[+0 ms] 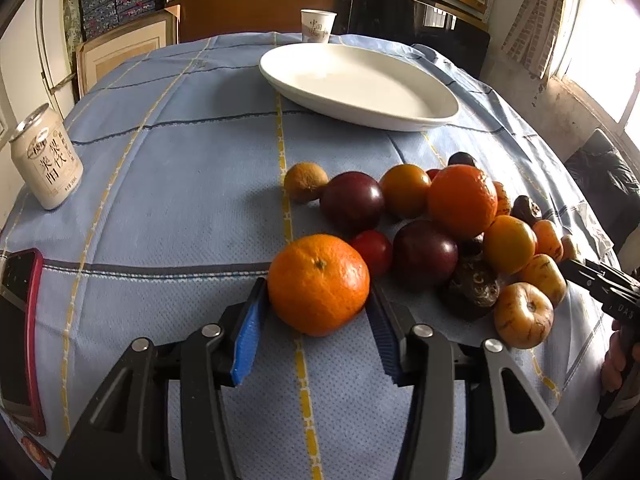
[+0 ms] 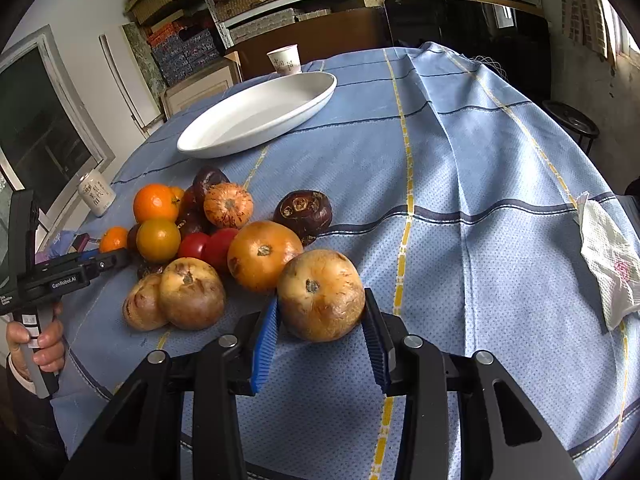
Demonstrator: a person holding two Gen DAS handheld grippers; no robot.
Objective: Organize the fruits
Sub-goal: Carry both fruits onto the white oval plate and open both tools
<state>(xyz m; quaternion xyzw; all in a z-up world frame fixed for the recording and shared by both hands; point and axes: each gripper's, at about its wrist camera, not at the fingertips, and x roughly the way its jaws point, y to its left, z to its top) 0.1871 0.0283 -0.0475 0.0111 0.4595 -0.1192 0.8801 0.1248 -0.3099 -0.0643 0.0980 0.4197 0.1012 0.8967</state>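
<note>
On the blue checked tablecloth (image 1: 180, 200), at the near edge of the fruit pile (image 1: 460, 232): a tangerine (image 1: 318, 283), pinched between the part-closed left gripper (image 1: 318, 320). On the pile's other side, a brownish yellow fruit (image 2: 320, 295), clamped likewise in the narrowed right gripper (image 2: 322, 328). Beyond the pile, a white oval plate (image 1: 360, 84), bare. Farther back, a paper cup (image 1: 317, 25); far left, a drink can (image 1: 46, 158).

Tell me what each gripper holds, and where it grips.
Left gripper clamps the mandarin across its sides. Right gripper clamps the brownish round fruit across its sides.
</note>
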